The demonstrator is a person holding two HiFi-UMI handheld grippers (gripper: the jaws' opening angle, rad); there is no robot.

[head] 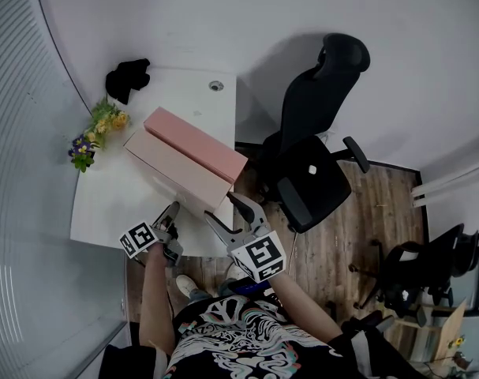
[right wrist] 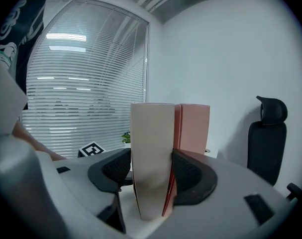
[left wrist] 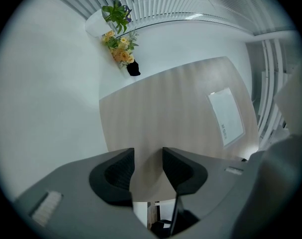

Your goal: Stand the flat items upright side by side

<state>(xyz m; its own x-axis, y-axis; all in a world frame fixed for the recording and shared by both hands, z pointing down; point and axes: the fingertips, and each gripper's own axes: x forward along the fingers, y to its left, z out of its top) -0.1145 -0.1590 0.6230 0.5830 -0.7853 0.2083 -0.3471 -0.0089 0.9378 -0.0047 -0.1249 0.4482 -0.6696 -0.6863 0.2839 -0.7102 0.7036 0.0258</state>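
Observation:
Two flat boxes stand upright side by side on the white table: a beige box and a pink box behind it. My right gripper is at their near end. In the right gripper view its pads sit against both sides of the beige box, so my right gripper is shut on it; the pink box stands just behind. My left gripper is to the left of the boxes. The left gripper is open and faces the beige box's broad side and its white label.
A bunch of flowers lies at the table's left edge, with a black object at the far corner. A black office chair stands right of the table on the wooden floor, and a second chair is further right.

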